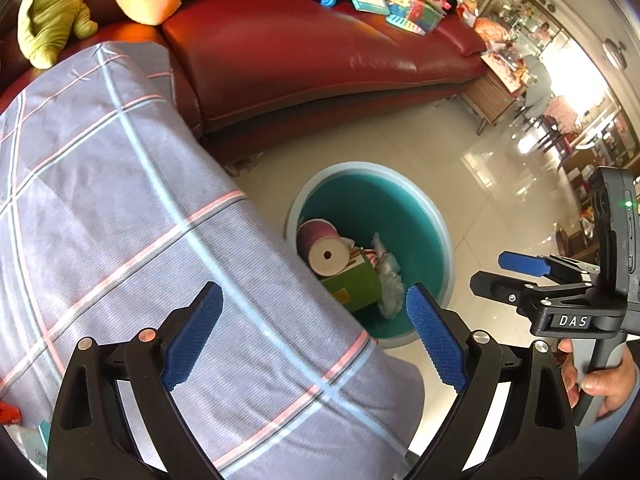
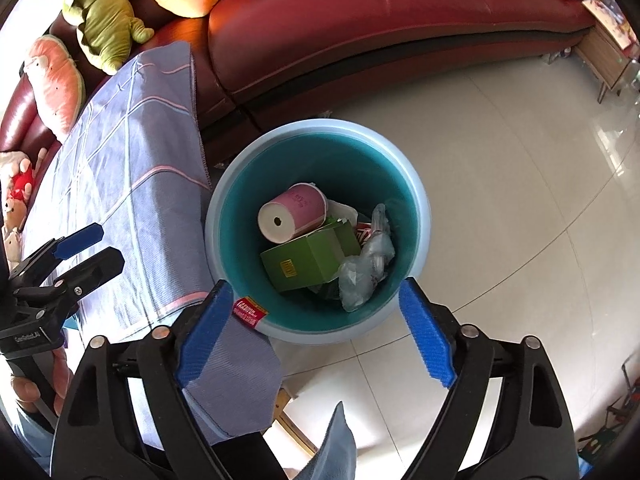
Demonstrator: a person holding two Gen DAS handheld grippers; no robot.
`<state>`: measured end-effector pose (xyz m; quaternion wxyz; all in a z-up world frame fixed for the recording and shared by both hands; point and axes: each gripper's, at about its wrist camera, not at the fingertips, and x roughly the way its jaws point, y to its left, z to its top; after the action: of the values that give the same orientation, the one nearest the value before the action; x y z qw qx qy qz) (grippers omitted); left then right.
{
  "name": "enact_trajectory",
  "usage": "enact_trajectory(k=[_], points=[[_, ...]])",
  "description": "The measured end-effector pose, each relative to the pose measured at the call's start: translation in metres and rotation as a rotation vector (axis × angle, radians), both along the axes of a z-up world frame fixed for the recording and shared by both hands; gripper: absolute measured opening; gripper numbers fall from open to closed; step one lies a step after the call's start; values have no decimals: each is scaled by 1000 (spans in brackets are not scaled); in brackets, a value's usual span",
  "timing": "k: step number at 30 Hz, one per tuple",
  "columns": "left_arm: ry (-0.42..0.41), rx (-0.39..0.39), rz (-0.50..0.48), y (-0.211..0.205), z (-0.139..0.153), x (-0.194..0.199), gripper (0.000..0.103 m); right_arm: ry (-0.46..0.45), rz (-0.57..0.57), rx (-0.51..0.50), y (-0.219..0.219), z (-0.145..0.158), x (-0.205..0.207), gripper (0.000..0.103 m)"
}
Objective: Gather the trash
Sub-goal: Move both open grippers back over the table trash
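A teal trash bin with a pale blue rim (image 2: 420,200) stands on the floor by the sofa; the left wrist view shows the bin's rim (image 1: 444,240) too. Inside lie a pink paper roll (image 2: 294,212), a green box (image 2: 308,258) and a crumpled clear plastic bag (image 2: 366,266). A small red wrapper (image 2: 250,312) rests at the bin's near rim, just beside my right gripper's left pad and not pinched. My right gripper (image 2: 316,286) hangs open over the bin. My left gripper (image 1: 314,292) is open above the plaid cloth (image 1: 140,220), with nothing between its fingers.
A red leather sofa (image 2: 380,20) curves behind the bin, with plush toys (image 2: 104,20) at its left end and books and toys (image 1: 392,0) further along. The plaid cloth covers a low table beside the bin. Glossy tiled floor (image 2: 500,200) spreads to the right.
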<state>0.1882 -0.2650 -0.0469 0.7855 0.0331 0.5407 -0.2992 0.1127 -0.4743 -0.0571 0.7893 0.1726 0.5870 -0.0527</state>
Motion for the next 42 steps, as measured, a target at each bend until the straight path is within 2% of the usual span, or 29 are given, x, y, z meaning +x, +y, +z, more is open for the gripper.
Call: enact_trajectory(k=[20,26,42], points=[[-93,12,78,83,33,-45,97,-43,60,-45,66,35,-22,85],[-105,10,127,128,37,-58,97,-47,97,-44,102,40,-22,85],[-143,9,318,275,47,-87,98,-58,303,-85,233,59,-12,85]])
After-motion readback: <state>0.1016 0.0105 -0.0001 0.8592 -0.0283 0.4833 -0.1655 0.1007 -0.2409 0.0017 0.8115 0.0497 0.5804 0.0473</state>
